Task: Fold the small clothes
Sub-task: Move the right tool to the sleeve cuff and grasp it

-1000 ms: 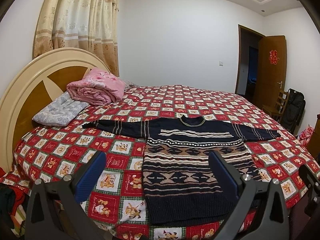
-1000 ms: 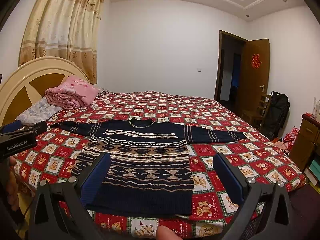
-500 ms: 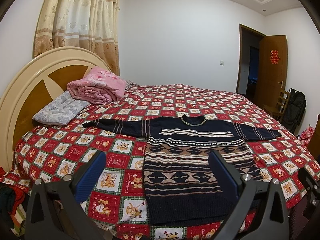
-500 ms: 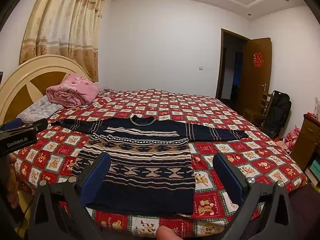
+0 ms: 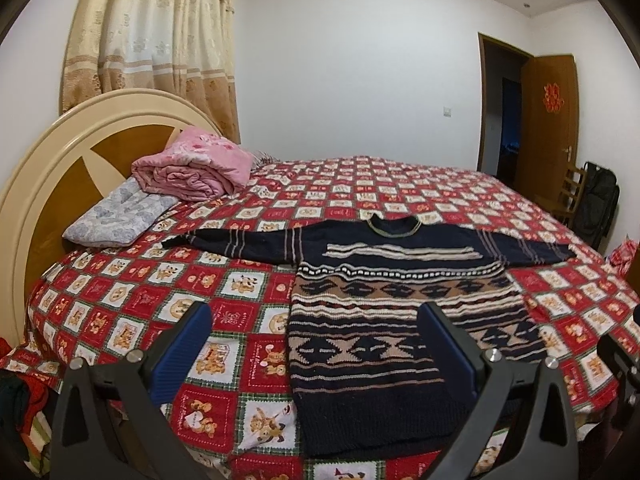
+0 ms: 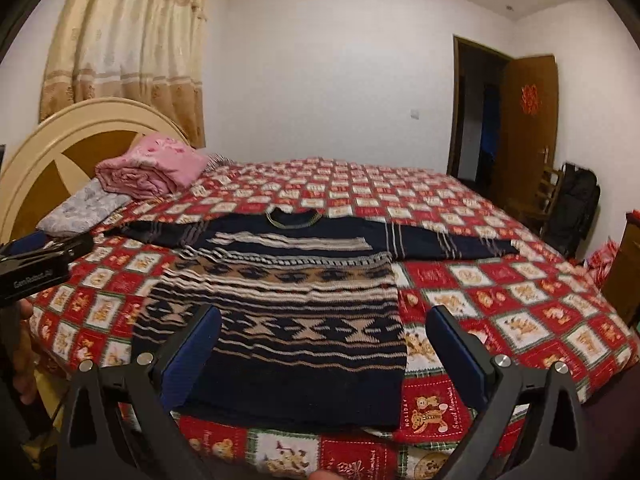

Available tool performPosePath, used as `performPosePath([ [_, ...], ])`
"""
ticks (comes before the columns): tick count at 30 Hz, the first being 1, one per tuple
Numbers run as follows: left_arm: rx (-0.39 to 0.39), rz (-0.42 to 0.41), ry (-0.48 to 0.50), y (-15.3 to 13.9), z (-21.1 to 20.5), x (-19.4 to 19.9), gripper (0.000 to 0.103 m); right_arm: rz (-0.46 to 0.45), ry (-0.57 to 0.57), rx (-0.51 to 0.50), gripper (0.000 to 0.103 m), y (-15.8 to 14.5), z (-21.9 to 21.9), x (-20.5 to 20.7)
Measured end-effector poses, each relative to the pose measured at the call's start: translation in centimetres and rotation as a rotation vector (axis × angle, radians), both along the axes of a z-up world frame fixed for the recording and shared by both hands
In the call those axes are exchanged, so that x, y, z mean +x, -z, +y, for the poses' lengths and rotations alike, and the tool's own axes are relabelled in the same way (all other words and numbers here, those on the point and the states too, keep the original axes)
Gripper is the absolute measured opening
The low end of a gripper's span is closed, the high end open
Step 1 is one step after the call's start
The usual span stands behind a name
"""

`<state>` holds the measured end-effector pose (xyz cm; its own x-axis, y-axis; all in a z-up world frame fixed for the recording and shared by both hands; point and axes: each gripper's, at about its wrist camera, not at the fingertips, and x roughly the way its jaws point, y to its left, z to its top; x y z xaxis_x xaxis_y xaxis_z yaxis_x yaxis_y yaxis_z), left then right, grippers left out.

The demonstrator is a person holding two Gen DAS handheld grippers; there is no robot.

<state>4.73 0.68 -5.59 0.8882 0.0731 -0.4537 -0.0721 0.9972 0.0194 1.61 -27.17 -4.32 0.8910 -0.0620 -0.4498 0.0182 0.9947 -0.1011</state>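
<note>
Sweater (image 5: 384,300) flat on bed (image 5: 360,184), sleeves spread, hem at near edge, collar toward far side. Left gripper (image 5: 316,344) jaws wide apart, empty, above bed edge left of sweater hem. Right gripper (image 6: 324,344) jaws wide apart, empty, straddling hem. Only right view shows left gripper body (image 6: 36,268). Pink blanket (image 5: 192,170) on pillow (image 5: 116,216) by headboard (image 5: 60,152), well apart from sweater. Nothing blocks sweater.

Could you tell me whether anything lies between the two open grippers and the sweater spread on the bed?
Nothing visible does: the sweater lies flat, directly ahead of the left gripper and right gripper.
</note>
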Motion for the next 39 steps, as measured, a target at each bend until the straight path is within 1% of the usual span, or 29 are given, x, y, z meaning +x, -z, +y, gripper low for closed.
performPosePath([
  [2, 0.016, 0.021, 0.0, 0.9, -0.4, 1.1, 0.103, 0.05, 0.03, 0.026, 0.099, 1.0, -1.6, 1.7],
  [4, 0.036, 0.071, 0.009, 2.6, -0.9, 3.5, 0.103, 0.075, 0.059, 0.057, 0.085, 1.8, -3.2, 2.8],
  [5, 0.038, 0.074, 0.009, 2.7, -1.0, 3.7, 0.103, 0.088, 0.077, 0.06, 0.081, 2.1, -3.9, 3.5],
  [6, 0.055, 0.094, 0.009, 3.6, -1.4, 5.2, 0.103, 0.102, 0.092, 0.058, 0.074, 2.5, -4.6, 4.4],
  [7, 0.057, 0.098, 0.009, 3.7, -1.4, 5.3, 0.103, 0.121, 0.104, 0.057, 0.07, 2.9, -5.5, 5.3],
  [9, 0.064, 0.123, 0.026, 4.5, -2.0, 7.1, 0.103, 0.165, 0.128, 0.086, 0.066, 3.6, -7.5, 7.3],
  [11, 0.084, 0.127, 0.032, 4.7, -2.5, 8.3, 0.103, 0.191, 0.153, 0.093, 0.066, 4.1, -9.1, 9.2],
  [13, 0.119, 0.132, 0.043, 5.2, -3.4, 10.7, 0.103, 0.193, 0.176, 0.097, 0.066, 4.1, -11.0, 10.8],
  [14, 0.124, 0.138, 0.044, 5.0, -3.3, 11.0, 0.103, 0.195, 0.192, 0.1, 0.066, 4.0, -11.9, 11.6],
  [15, 0.135, 0.152, 0.046, 5.4, -3.6, 12.6, 0.103, 0.196, 0.22, 0.101, 0.066, 3.8, -13.4, 12.7],
  [17, 0.139, 0.158, 0.049, 5.6, -3.7, 13.7, 0.103, 0.196, 0.258, 0.103, 0.065, 3.3, -15.4, 14.7],
  [18, 0.148, 0.165, 0.047, 5.7, -3.9, 15.1, 0.103, 0.202, 0.285, 0.123, 0.061, 3.0, -17.2, 16.0],
  [19, 0.148, 0.164, 0.047, 5.8, -3.7, 15.4, 0.103, 0.209, 0.303, 0.141, 0.053, 2.9, -18.6, 16.9],
  [21, 0.148, 0.167, 0.043, 6.1, -3.9, 17.1, 0.103, 0.228, 0.358, 0.177, 0.048, 2.7, -21.9, 19.0],
  [25, 0.151, 0.178, 0.04, 7.1, -4.7, 19.7, 0.103, 0.219, 0.471, 0.227, 0.047, 2.5, -28.7, 23.1],
  [27, 0.149, 0.194, 0.043, 7.7, -5.1, 21.1, 0.103, 0.223, 0.499, 0.269, 0.046, 2.7, -31.5, 25.0],
  [28, 0.147, 0.205, 0.042, 8.0, -5.4, 21.9, 0.103, 0.228, 0.52, 0.293, 0.041, 2.9, -33.3, 26.2],
  [30, 0.142, 0.217, 0.044, 8.5, -5.8, 22.7, 0.103, 0.234, 0.554, 0.327, 0.039, 3.3, -35.9, 28.1],
  [32, 0.145, 0.231, 0.046, 8.8, -6.1, 23.4, 0.103, 0.23, 0.575, 0.348, 0.037, 3.6, -37.9, 29.8],
  [35, 0.157, 0.251, 0.05, 9.2, -6.9, 24.8, 0.103, 0.229, 0.6, 0.345, 0.034, 4.2, -40.5, 32.3],
  [37, 0.166, 0.25, 0.048, 9.3, -7.0, 25.2, 0.103, 0.228, 0.606, 0.36, 0.026, 4.7, -42.1, 33.8],
  [39, 0.181, 0.25, 0.043, 9.3, -7.1, 25.9, 0.103, 0.234, 0.632, 0.367, 0.025, 5.3, -43.4, 34.9],
])
